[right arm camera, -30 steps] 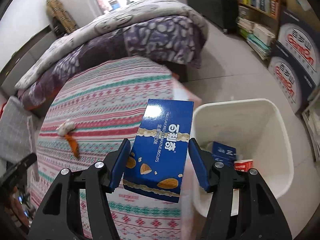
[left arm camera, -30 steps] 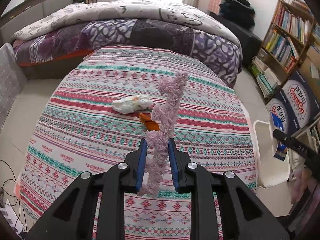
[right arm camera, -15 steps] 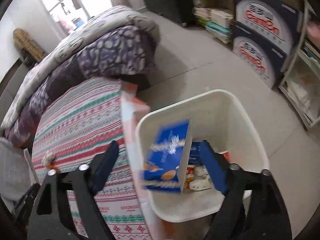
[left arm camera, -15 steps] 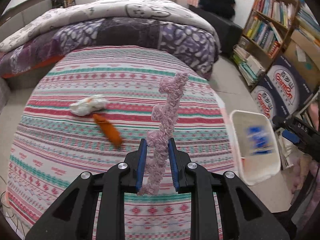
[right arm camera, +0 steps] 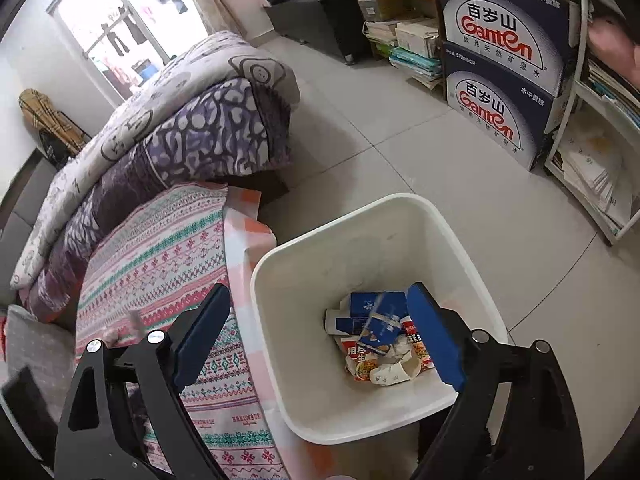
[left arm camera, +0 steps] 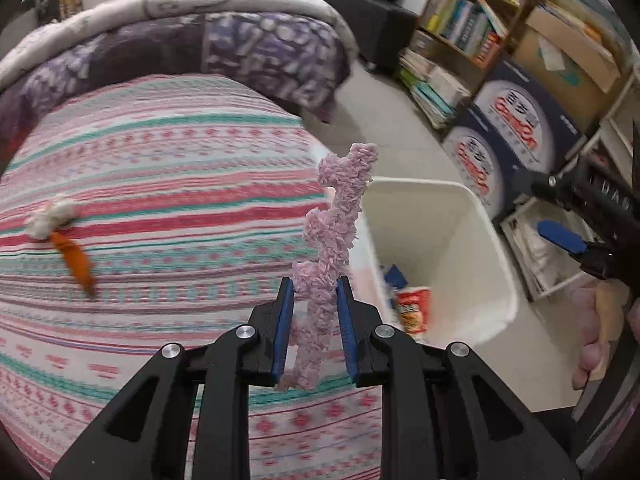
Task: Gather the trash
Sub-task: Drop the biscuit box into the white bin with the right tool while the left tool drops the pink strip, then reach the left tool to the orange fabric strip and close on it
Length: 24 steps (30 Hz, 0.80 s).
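Right gripper (right arm camera: 320, 336) jaws spread wide, nothing between them; they have just been opening, and the blue biscuit box with almond pictures (right arm camera: 379, 330) now lies in the white plastic waste bin (right arm camera: 452, 240) directly below. Left gripper (left arm camera: 314, 320) is clamped on a fuzzy pink chenille strip (left arm camera: 334, 240), which stands up past the blue pads (left arm camera: 282, 328) with its tip in line with the bin's near rim.

Progress, judging from what lies where:
- Done: bin already holds the blue box, other blue carton pieces, red-and-white printed snack wrappers (right arm camera: 362, 356) and a pale slipper-shaped item (right arm camera: 394, 374).
- In hand: pink strip, not yet over the bin opening; looks like the next drop.
- Left: crumpled white tissue wad (left arm camera: 52, 216) and an orange peel-like scrap (left arm camera: 76, 258), touching each other on the pink-and-teal striped patterned bedspread (left arm camera: 160, 184), well apart from the bin.

Roughly two-thirds through, I'd guess.

Readable text:
- Stacked dark blue cardboard cartons (right arm camera: 508, 64) by the bookshelf: "Ganten" in red, with Chinese characters above.
- Bedspread hem in the right wrist view: "HANDMADE".
- Wrappers in the bin: Chinese characters, too small to read with confidence.
- Biscuit box lettering blurred.
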Tool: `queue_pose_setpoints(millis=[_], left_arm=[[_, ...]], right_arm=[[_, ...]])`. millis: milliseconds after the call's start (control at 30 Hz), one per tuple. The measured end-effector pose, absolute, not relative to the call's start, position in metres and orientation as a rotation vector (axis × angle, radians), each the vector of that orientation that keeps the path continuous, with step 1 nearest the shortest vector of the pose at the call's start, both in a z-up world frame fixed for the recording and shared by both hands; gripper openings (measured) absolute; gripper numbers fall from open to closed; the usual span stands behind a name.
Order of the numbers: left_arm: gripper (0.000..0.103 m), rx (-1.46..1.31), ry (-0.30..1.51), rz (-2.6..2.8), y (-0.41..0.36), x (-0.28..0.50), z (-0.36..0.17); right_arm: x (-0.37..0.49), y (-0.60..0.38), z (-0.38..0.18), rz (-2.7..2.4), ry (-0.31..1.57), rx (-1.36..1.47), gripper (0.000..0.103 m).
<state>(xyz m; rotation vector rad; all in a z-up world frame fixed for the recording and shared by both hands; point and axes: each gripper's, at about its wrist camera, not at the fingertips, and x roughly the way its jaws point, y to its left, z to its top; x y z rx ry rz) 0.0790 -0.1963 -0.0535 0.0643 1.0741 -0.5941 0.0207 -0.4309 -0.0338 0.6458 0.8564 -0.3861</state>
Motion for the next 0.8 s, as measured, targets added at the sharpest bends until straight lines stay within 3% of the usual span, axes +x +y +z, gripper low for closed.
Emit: queue_pose_setpoints(millis=[300,367,400,433,800], left_arm=[[0.024,-0.037,1.16,-0.733,-0.245,0.073,-0.071],[0.038,-0.07,1.179,-0.761,-0.248,0.073,-0.073],[0.052,-0.082,1.179,-0.763,-0.248,0.073,-0.073],[0.054,-0.086,1.171,-0.756,-0.246,0.073,-0.071],[0.06,-0.064,1.141,-0.197,-0.151,0.126,-0.073]], right_arm=[[0.01,-0.447,-0.028,-0.388,0.816,0.724,0.089],[0.011,-0.447,-0.03,-0.379,0.818,0.742,0.089],[0.012,-0.446,-0.03,-0.374,0.819,0.747,0.089],[0.013,-0.444,-0.031,-0.368,0.82,0.749,0.089],[0.031,-0.405,-0.04,-0.279,0.884,0.722,0.091]])
